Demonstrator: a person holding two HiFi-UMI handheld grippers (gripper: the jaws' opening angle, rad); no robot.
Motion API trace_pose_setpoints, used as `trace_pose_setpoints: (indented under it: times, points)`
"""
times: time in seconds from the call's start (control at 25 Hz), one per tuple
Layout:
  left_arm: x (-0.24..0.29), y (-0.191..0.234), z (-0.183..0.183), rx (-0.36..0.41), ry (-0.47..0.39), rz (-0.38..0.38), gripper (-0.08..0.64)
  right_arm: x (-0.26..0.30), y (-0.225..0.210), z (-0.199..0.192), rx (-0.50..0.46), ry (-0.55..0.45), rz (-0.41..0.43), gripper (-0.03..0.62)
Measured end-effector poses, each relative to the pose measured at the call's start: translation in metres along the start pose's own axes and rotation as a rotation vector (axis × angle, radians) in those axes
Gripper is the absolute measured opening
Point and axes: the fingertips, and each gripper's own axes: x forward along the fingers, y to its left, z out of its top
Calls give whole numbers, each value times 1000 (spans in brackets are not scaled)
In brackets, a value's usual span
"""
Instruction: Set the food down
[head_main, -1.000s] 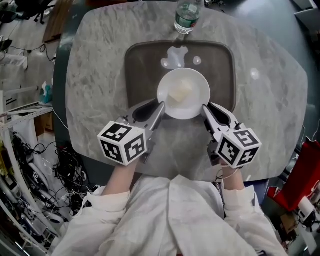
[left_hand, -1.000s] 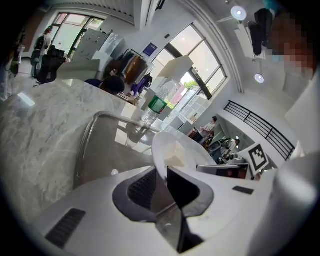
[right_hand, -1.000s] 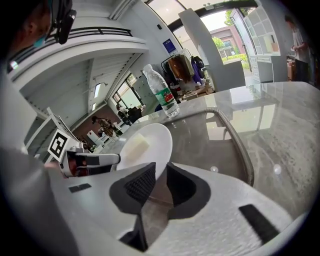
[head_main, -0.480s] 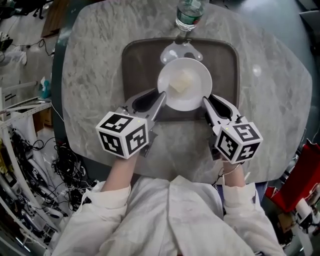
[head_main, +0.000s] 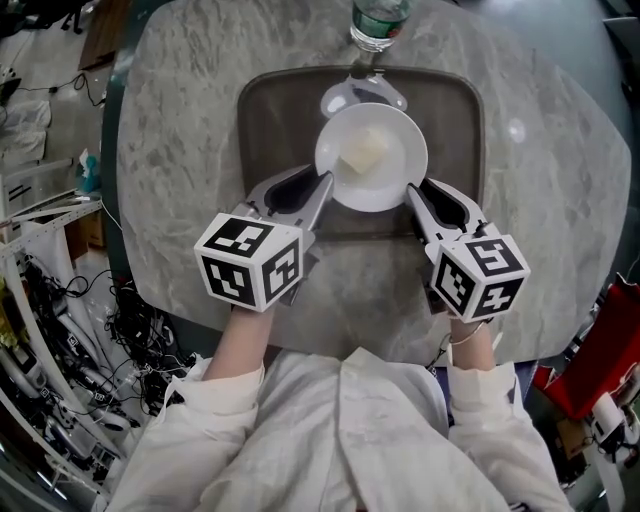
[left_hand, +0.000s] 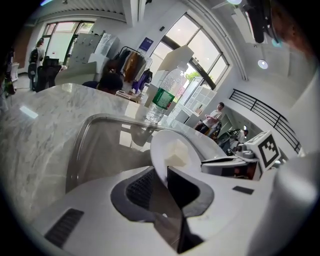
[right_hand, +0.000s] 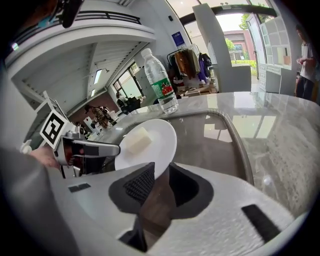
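Observation:
A white plate (head_main: 371, 158) with a pale block of food (head_main: 362, 150) on it hangs over the dark tray (head_main: 270, 130). My left gripper (head_main: 325, 183) is shut on the plate's left rim and my right gripper (head_main: 411, 190) is shut on its right rim. In the left gripper view the plate (left_hand: 175, 150) runs edge-on between the jaws, with the food (left_hand: 174, 152) on it and the tray (left_hand: 100, 150) beneath. The right gripper view shows the plate (right_hand: 147, 145) pinched between the jaws, with the food (right_hand: 137, 141) toward its far side.
A clear water bottle (head_main: 377, 22) with a green label stands on the marble table (head_main: 180, 120) just behind the tray; it also shows as the bottle (right_hand: 161, 82) in the right gripper view. Cables and clutter (head_main: 50, 330) lie on the floor to the left.
Both grippers have carried the plate a little farther over the tray, toward the bottle, and lower. Both grips are unchanged.

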Motion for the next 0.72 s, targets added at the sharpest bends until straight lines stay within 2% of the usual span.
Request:
trace_pose_setpoints:
  times: [0.44, 0.72]
  points:
    - [5, 6, 0, 15, 34, 33, 73, 7, 0, -3, -59, 54, -22, 67]
    - [6, 6, -6, 77, 90, 29, 87, 7, 1, -3, -91, 68, -28, 71]
